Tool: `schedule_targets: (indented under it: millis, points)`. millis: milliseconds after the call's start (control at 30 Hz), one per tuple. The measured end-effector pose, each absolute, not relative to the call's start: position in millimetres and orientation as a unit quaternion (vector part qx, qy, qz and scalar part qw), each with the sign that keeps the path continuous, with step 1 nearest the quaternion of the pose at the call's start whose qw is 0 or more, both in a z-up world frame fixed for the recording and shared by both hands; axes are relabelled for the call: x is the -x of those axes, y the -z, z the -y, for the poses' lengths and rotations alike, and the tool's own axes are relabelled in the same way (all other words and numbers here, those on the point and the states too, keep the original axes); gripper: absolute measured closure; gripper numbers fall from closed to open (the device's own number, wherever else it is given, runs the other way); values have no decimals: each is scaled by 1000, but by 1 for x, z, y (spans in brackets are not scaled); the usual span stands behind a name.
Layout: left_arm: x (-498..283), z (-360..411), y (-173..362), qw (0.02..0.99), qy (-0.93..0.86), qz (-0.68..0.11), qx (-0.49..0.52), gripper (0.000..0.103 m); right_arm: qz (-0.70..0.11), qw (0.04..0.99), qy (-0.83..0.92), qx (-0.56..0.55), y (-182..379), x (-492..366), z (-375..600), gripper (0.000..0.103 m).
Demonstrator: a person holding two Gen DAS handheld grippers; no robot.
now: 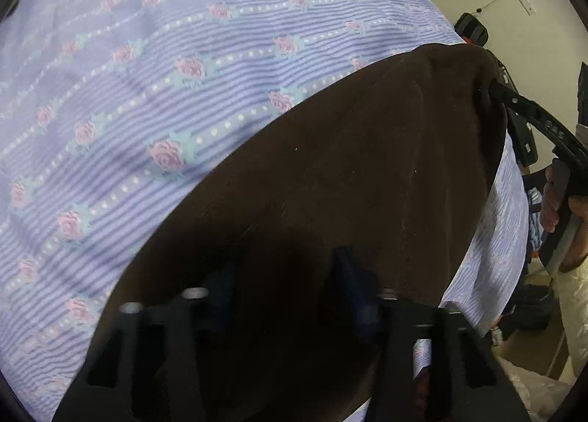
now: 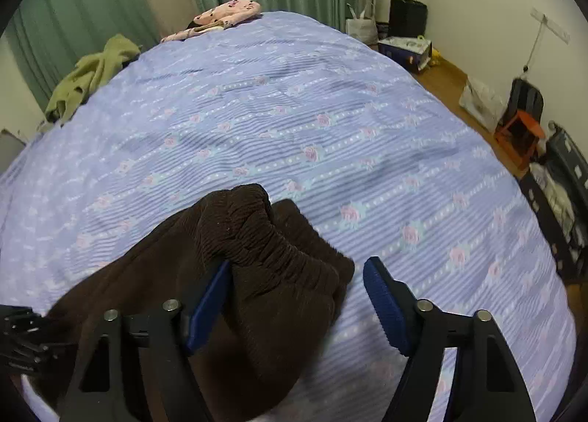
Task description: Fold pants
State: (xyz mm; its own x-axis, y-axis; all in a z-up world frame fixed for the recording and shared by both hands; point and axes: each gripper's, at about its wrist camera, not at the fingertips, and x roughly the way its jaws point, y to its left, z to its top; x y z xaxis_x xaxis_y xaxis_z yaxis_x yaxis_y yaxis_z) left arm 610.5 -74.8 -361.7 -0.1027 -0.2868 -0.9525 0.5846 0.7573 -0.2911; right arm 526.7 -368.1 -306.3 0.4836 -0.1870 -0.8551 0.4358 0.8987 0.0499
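On the lilac floral bedspread (image 2: 330,109) lie the brown pants (image 2: 257,256); right gripper (image 2: 296,297) spread wide around the bunched waistband (image 2: 253,223), left gripper (image 1: 286,275) shadowed over cloth, grip unreadable.

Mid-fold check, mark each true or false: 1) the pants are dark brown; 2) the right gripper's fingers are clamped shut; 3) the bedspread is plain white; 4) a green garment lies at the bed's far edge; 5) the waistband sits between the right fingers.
1) True: the pants are dark brown corduroy.
2) False: the right gripper stands wide open.
3) False: the bedspread is lavender with pink roses.
4) True: a green garment lies at the far edge, near a pink garment.
5) True: the gathered waistband bunches between the fingers.
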Motion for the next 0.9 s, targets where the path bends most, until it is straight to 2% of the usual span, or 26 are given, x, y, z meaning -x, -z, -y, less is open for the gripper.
schedule_targets:
  millis: [33,67,167,200,267,333,533,633,700,767,800,833,867,900]
  points:
    - [-610,74,362,662,327,-665,-111,88,-480,850,178,-124,309,-531,368,54]
    - [-608,73,361,662,330,-665,-106,89,-486,847,177,-119,312,-534,368,61]
    - [-604,69,343,680,340,-642,-96,91,-498,842,182,-95,318,-541,365,70]
    - [-604,68,336,688,343,-633,-92,91,-501,840,187,-90,315,-541,364,80]
    - [-607,64,314,715,346,-603,-77,91,-493,844,189,-93,304,-536,363,91]
    - [-618,65,310,724,339,-596,-71,91,-485,846,209,-72,293,-533,357,91]
    - [-651,81,352,715,285,-636,-64,90,-509,827,229,-60,308,-558,361,91]
    - [-656,82,368,709,262,-653,-52,84,-523,819,233,-43,316,-568,362,82]
    - [-659,80,367,709,247,-660,-37,81,-529,813,241,-41,317,-567,363,64]
    - [-655,76,346,731,224,-644,-32,61,-518,815,258,-34,308,-560,363,50]
    - [-648,74,331,750,222,-622,-37,55,-497,826,264,-30,295,-551,360,46]
    - [-643,71,317,766,221,-603,-38,41,-483,833,268,-26,285,-545,356,45]
    - [-630,62,292,793,221,-566,-35,31,-462,842,277,-18,272,-537,351,40]
    - [-624,54,279,805,225,-548,-29,29,-437,853,285,-7,256,-527,342,30]
